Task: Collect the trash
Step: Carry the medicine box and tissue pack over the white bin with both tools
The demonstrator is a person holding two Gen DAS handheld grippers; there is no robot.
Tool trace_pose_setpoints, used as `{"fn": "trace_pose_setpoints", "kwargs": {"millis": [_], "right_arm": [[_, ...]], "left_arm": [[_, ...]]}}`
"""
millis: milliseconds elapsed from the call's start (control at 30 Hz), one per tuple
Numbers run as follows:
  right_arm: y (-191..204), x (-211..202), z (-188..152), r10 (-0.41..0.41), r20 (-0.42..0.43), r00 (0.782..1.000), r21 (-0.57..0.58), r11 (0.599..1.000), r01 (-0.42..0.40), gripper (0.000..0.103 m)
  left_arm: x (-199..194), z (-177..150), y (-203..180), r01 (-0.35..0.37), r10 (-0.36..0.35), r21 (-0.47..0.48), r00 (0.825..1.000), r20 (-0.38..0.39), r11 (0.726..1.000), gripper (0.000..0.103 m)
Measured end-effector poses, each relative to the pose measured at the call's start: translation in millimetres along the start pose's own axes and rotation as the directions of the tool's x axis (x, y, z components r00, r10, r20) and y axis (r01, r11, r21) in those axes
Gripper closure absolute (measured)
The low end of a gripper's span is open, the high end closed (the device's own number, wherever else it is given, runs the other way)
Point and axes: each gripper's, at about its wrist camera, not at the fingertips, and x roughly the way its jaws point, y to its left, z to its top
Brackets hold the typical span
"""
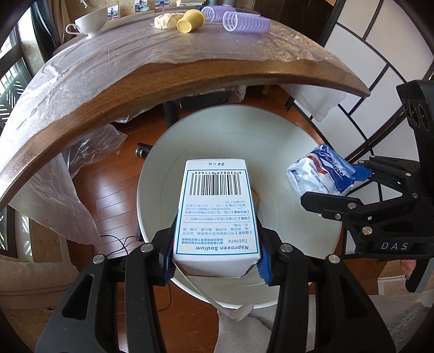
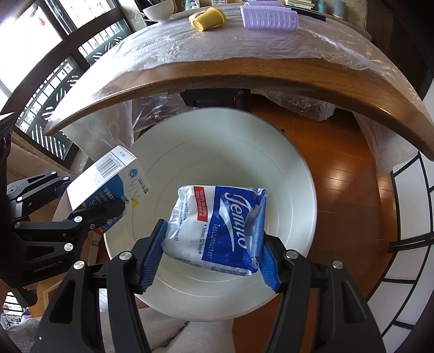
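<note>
My left gripper (image 1: 217,267) is shut on a white Naproxen Sodium tablet box (image 1: 217,209) and holds it over the open white bin (image 1: 284,141) on the floor. The box also shows at the left of the right wrist view (image 2: 108,179). My right gripper (image 2: 210,258) is shut on a blue and white Tempo tissue pack (image 2: 219,228), held above the same bin (image 2: 284,173). The pack and right gripper show at the right of the left wrist view (image 1: 320,173).
A wooden table (image 1: 190,78) covered in clear plastic film stands just beyond the bin. On it lie a white cup (image 1: 89,21), a yellow cup on its side (image 1: 190,21), a dough lump (image 1: 165,21) and purple hair rollers (image 1: 244,23). Wooden floor (image 2: 339,190) surrounds the bin.
</note>
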Motion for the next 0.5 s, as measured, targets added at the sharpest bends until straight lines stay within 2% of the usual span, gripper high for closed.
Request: {"fn": "trace_pose_setpoints", "kwargs": {"millis": [500], "right_arm": [[0,25,9,-0.014,-0.051,0.999,-0.008,1.000,0.013,0.043]], "left_arm": [[19,-2,9,-0.006,0.007,0.017,0.998,-0.057,1.000,0.055]]}}
